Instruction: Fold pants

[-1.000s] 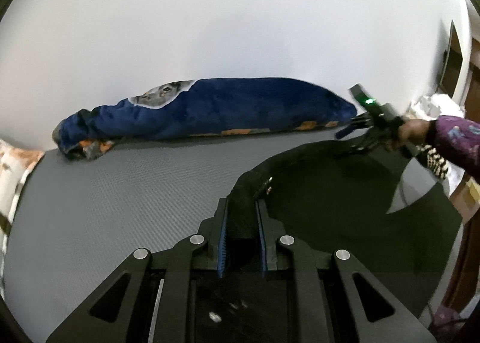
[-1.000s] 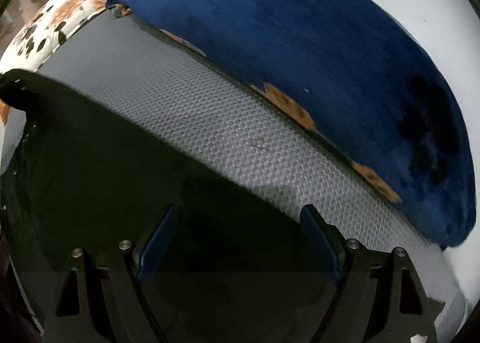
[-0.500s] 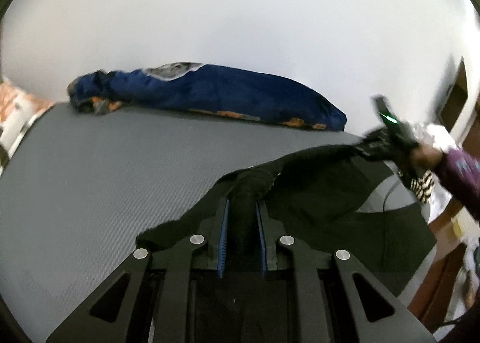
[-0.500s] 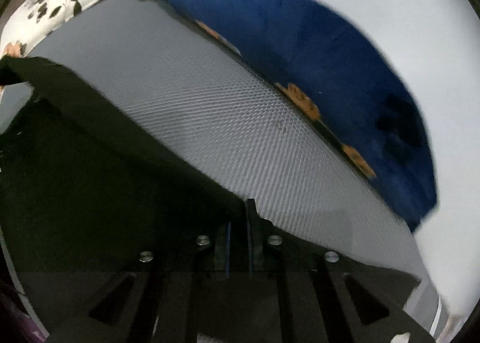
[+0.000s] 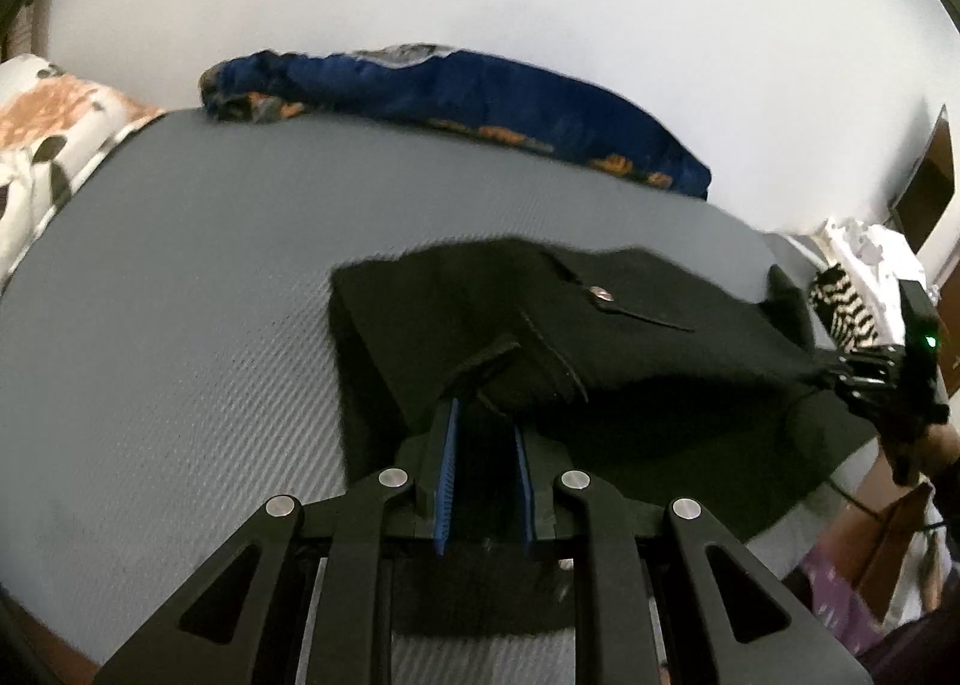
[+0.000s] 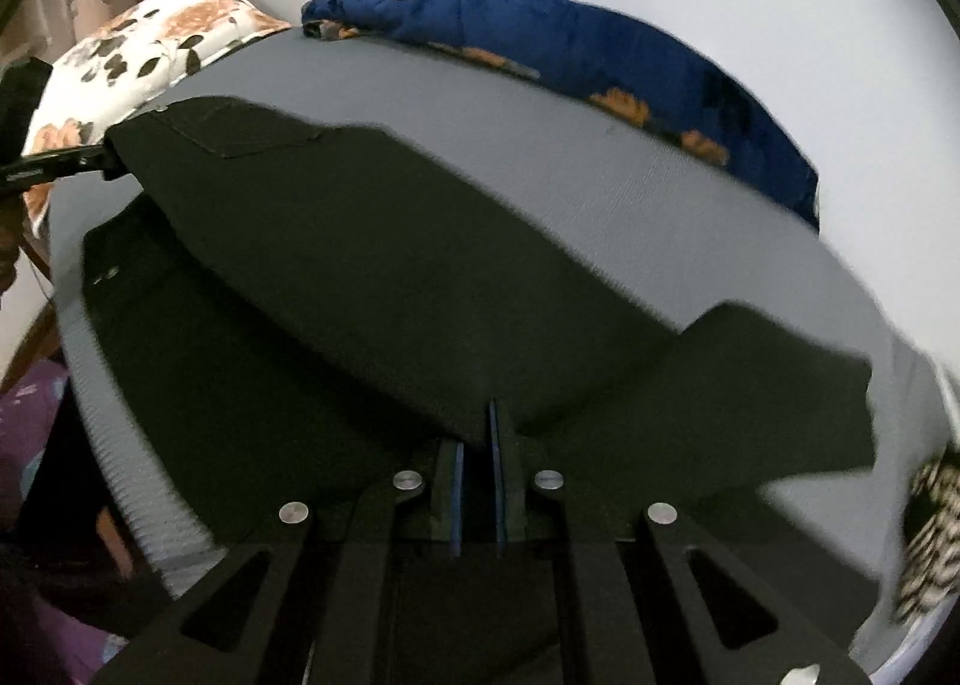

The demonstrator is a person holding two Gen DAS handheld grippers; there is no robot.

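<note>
Black pants [image 5: 630,337] lie partly on the grey mattress [image 5: 180,265], with one edge lifted and stretched between both grippers. My left gripper [image 5: 485,415] is shut on the waistband beside a belt loop; a pocket button shows just beyond it. My right gripper [image 6: 477,433] is shut on a fold of the pants [image 6: 360,265]. In the left wrist view the right gripper [image 5: 834,370] pinches the fabric at the far right, held by a hand. In the right wrist view the left gripper [image 6: 102,163] holds the far left corner.
A rolled blue blanket [image 5: 480,97] lies along the white wall at the mattress's far edge. A floral pillow [image 6: 150,49] sits at the left end. A black-and-white striped cloth [image 5: 846,307] lies at the right end, near wooden furniture [image 5: 924,187].
The right jaws went from wide open to shut on the pants. Both grippers then swept sideways, lifting the fabric and pulling it taut; the left grip stayed shut.
</note>
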